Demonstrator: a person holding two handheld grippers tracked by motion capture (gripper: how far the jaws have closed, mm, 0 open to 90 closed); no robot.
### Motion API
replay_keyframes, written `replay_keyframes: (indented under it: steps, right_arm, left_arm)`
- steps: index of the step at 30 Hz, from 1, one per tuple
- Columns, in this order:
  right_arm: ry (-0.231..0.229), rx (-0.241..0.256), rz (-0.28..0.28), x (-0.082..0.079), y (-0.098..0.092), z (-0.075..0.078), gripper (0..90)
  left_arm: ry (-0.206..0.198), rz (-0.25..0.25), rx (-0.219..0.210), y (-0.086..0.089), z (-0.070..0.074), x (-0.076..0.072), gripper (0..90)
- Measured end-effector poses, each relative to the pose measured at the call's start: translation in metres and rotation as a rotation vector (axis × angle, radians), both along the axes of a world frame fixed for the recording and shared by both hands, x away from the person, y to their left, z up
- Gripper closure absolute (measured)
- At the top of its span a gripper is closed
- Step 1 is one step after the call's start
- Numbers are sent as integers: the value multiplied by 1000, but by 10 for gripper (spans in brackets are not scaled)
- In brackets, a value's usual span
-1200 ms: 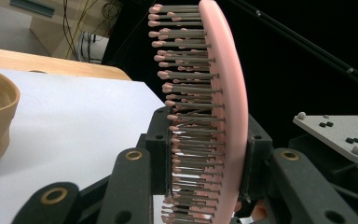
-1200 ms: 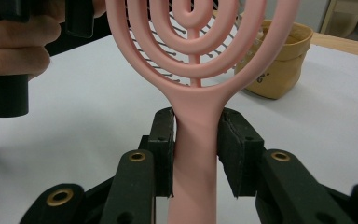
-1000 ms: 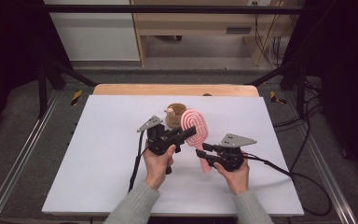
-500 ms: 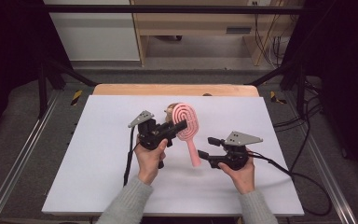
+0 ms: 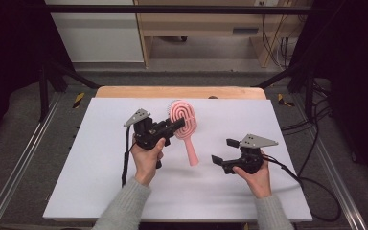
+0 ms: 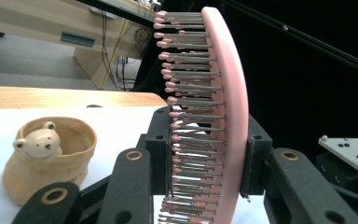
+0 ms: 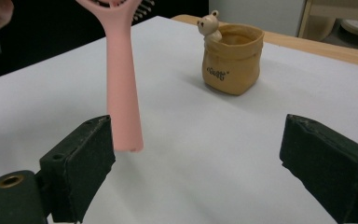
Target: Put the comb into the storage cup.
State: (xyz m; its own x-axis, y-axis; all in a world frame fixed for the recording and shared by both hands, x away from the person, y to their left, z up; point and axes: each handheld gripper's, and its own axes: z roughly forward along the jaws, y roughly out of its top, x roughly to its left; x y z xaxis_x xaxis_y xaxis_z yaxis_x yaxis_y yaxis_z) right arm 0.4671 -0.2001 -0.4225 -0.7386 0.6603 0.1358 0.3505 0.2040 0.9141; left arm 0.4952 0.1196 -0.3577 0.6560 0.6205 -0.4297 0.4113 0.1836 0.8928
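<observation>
Released by the right gripper (image 5: 223, 155), whose jaws now gape wide, the hairbrush (image 5: 184, 122) hangs mid-frame clamped in the left gripper (image 5: 172, 128), ready for the pot (image 7: 232, 58).

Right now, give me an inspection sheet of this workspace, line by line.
Surface: white table top, wooden strip along its far edge.
Job's things: pink hairbrush held off the table by its head, handle hanging free; tan bear pot standing upright.
Clutter: nothing seen.
Grippers: left gripper shut on the brush head; right gripper open, holding nothing, short of the handle.
Cables: one black cable trails from the left gripper, another from the right.
Surroundings: dark frame, grey floor, wooden furniture behind.
</observation>
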Motion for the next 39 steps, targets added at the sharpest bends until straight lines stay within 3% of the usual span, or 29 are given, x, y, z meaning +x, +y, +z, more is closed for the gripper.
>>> replay_keyframes:
  steps: [6, 13, 23, 32, 39]
  right_arm:
    - [16, 4, -9, 2, -7, -5, 87]
    - [24, -61, -29, 3, -16, -11, 58]
    - [67, -46, -37, 3, -30, -19, 21]
    - [77, -41, -60, 3, -41, -24, 17]
    - [75, -68, -81, 2, -46, -27, 21]
  left_arm:
    - [-6, 11, 4, 3, 4, 2, 633]
    - [-16, 9, 11, 6, 9, 5, 633]
    - [-14, 18, 10, 8, 12, 9, 633]
    - [-25, 30, 16, 12, 18, 13, 633]
    - [-36, 35, 11, 12, 26, 15, 633]
